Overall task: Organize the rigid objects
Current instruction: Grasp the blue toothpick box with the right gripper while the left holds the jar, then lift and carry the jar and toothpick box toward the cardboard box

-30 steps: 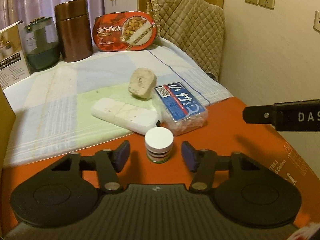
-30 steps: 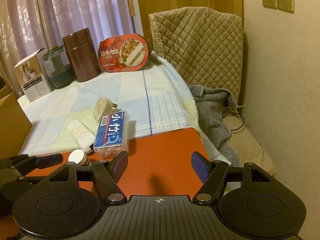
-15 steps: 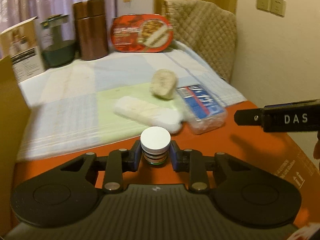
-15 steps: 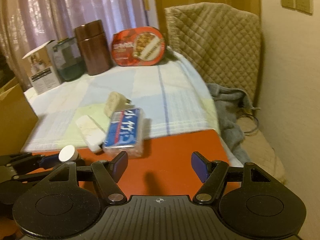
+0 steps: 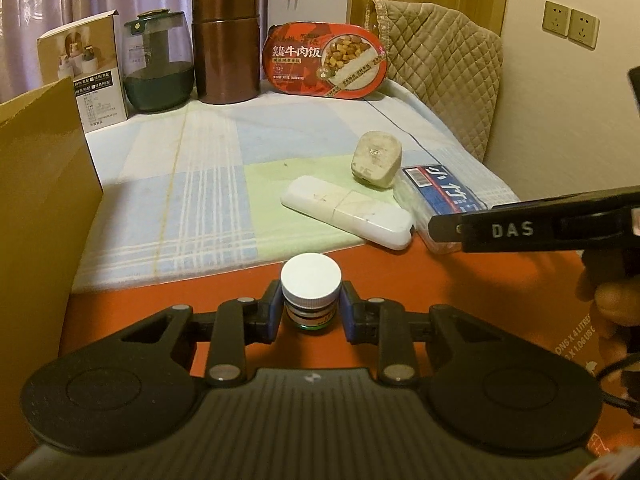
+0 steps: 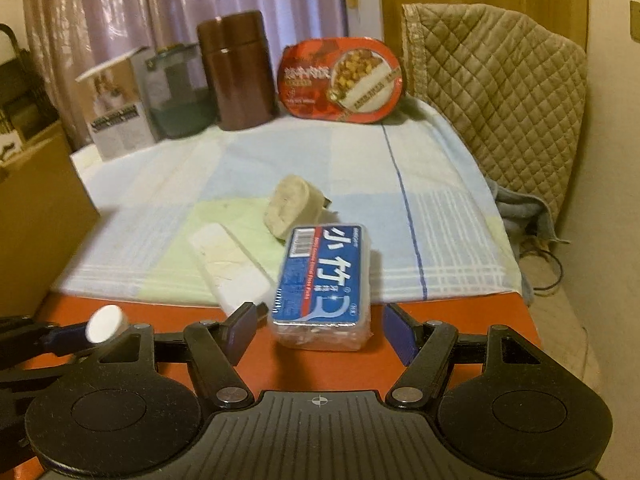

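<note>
My left gripper (image 5: 311, 312) is shut on a small white-capped jar (image 5: 311, 286) standing upright on the orange surface (image 5: 460, 296). The jar's cap also shows in the right wrist view (image 6: 105, 323). My right gripper (image 6: 320, 332) is open, its jaws on either side of the near end of a clear box with a blue label (image 6: 324, 284), not touching it. That box (image 5: 434, 196) lies half on the orange surface, half on the checked cloth. A white flat case (image 5: 348, 212) and a beige plug adapter (image 5: 376, 160) lie beside it.
At the back of the checked cloth (image 5: 172, 184) stand a brown canister (image 5: 226, 44), a glass jar (image 5: 157, 68), a printed carton (image 5: 84, 72) and a red meal tray (image 5: 325, 62). A cardboard box wall (image 5: 36, 208) rises at left. A quilted chair (image 6: 496, 96) stands at right.
My left gripper closed on the white-capped jar. My right gripper moved left and forward until its open jaws flank the blue-label box.
</note>
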